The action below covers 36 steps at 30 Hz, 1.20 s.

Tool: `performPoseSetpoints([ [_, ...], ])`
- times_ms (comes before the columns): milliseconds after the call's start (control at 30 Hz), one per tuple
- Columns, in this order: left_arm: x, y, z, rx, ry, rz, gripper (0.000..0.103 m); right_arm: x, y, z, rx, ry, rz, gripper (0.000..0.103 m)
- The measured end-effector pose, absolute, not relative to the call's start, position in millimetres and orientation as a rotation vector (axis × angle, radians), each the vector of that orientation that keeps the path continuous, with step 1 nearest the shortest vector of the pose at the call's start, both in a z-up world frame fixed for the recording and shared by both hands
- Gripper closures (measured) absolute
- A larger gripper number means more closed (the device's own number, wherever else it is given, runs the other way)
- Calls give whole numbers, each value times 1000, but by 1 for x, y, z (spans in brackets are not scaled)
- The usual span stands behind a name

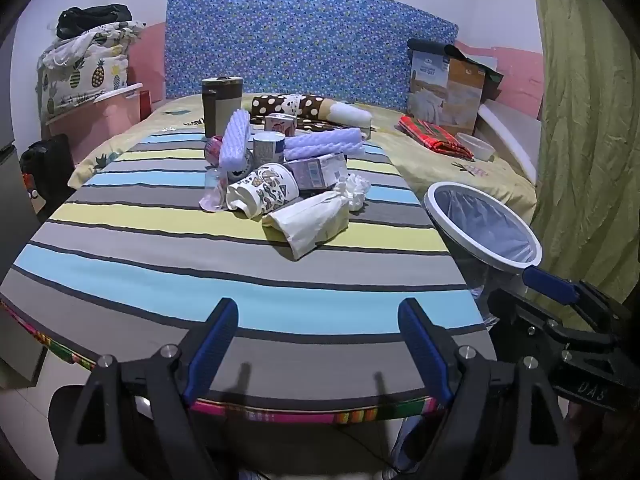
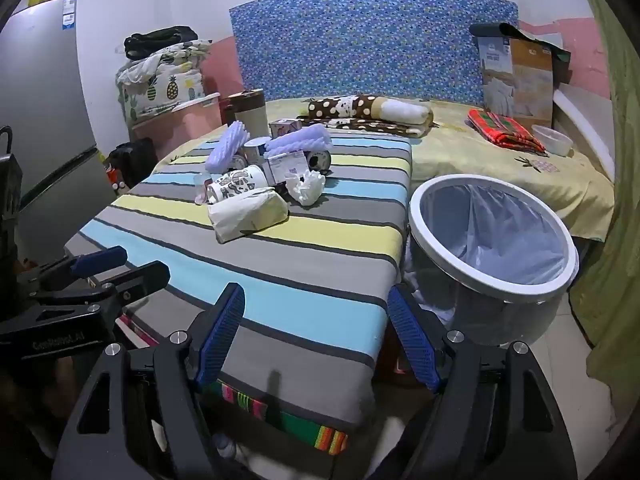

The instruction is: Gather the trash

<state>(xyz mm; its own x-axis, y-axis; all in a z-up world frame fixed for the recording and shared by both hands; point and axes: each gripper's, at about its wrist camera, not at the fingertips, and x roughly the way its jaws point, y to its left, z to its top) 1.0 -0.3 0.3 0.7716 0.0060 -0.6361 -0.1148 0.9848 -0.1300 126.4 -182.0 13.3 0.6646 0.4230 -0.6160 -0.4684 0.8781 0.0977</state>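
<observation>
A heap of trash lies mid-table on the striped cloth (image 1: 168,248): a cream paper bag (image 1: 308,220) (image 2: 248,214), a patterned paper cup (image 1: 266,192) (image 2: 236,186) on its side, crumpled tissue (image 1: 356,190) (image 2: 306,188), lilac foam pieces (image 1: 236,142) (image 2: 226,150), small cartons (image 1: 318,170) and a white tub (image 1: 268,148). A white-rimmed bin (image 1: 480,224) (image 2: 492,240) with a clear liner stands on the floor to the table's right. My left gripper (image 1: 320,312) hovers open over the near table edge. My right gripper (image 2: 316,300) is open over the near right corner, beside the bin. Both are empty.
A tall brown-and-cream canister (image 1: 221,106) stands behind the heap. Beyond the table is a bed (image 2: 500,160) with a dotted roll (image 2: 360,110), red plaid cloth (image 2: 504,128), a plastic bowl (image 2: 554,140) and a cardboard box (image 2: 518,80). A fridge (image 2: 44,120) stands left, a green curtain (image 1: 588,120) right.
</observation>
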Motion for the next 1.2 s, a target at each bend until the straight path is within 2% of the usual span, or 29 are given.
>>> performPoseSetpoints([
  [1200,-8,5,6,-175,670,76,19,125,-180,14,-87,678,477,28],
])
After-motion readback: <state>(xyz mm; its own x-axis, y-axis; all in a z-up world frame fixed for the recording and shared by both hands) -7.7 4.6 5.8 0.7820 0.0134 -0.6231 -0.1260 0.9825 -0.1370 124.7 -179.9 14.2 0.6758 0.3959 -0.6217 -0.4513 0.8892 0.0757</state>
